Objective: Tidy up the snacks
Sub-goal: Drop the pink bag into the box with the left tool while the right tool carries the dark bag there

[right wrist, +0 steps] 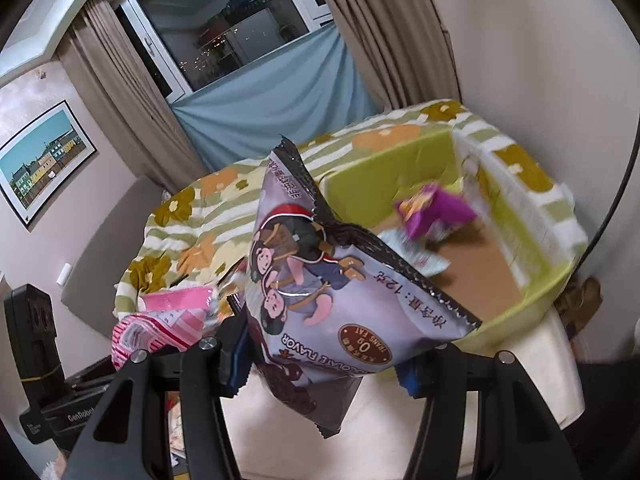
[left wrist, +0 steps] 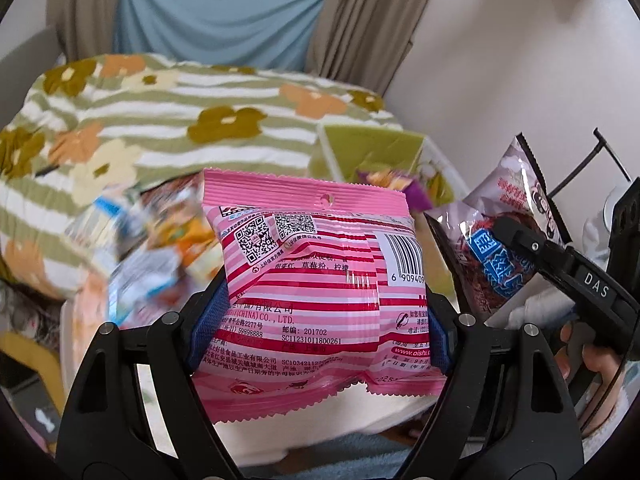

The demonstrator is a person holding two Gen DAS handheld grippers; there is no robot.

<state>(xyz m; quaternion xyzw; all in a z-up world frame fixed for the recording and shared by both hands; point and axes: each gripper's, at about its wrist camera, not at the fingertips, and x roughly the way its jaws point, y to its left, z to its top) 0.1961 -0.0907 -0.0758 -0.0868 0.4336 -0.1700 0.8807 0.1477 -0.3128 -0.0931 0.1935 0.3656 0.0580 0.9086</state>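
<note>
My left gripper (left wrist: 320,320) is shut on a pink striped snack bag (left wrist: 320,280), held upright in the air, back side facing the camera. My right gripper (right wrist: 324,360) is shut on a lavender chocolate-flavour snack bag (right wrist: 316,292), tilted, held above the near rim of a green storage box (right wrist: 372,196). The lavender bag (left wrist: 504,248) and right gripper also show at the right of the left wrist view. The pink bag (right wrist: 160,328) shows at lower left in the right wrist view. A purple snack pack (right wrist: 432,212) lies inside the box.
The green box (left wrist: 372,148) sits on a white surface beside a bed with a green striped floral blanket (left wrist: 160,120). Several loose snack packs (left wrist: 152,248) lie blurred at left. A wall stands at right, curtains and a window behind.
</note>
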